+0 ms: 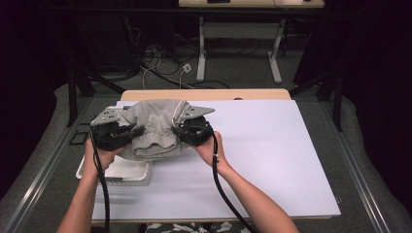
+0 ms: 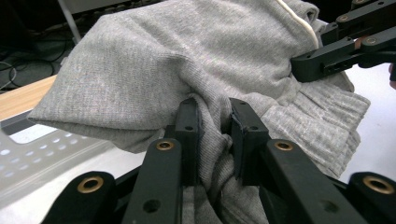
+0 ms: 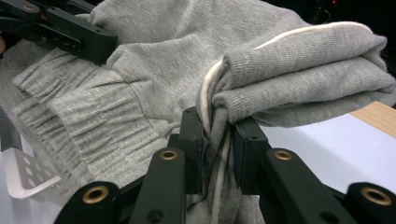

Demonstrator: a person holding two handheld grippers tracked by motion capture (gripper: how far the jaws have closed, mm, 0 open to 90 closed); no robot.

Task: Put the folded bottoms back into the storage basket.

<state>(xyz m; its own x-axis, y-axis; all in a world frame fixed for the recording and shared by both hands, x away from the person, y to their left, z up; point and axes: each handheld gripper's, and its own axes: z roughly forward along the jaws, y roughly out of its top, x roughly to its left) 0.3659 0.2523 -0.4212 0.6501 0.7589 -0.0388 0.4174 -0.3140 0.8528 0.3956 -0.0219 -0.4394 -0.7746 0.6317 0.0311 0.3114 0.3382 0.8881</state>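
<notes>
**Grey knit garment held folded between two grippers, above the basket**

Garment: a grey sweatshirt-type knit [image 1: 155, 127], folded into a thick bundle, hanging in the air at about 10 o'clock on the white table [image 1: 272, 160], over the white perforated basket [image 1: 127, 171] at the table's near-left edge. A ribbed cuff or hem sags at its lower front; a pale piping seam runs along the right side.

Left gripper [image 2: 214, 133]: jaws closed almost fully, a bunched ridge of fabric pinched between them at the bundle's left side. Right gripper [image 3: 219, 140]: likewise clamped, on several layers plus the pale seam.

Handling, as a judgement: soft, light, limp, not fragile. It will droop wherever unsupported, and the fold will slump if one pinch lets go. The knit looks grippy, so slipping seems unlikely; thick multi-layer spots near the side edges look like the best hold, as now.

Room: broad bare table from 12 through 5 o'clock, good for laying it flat. The basket sits tight under the load at 8 o'clock; its rim could snag the hanging cuff. The table's left edge is near, with little margin there.
</notes>
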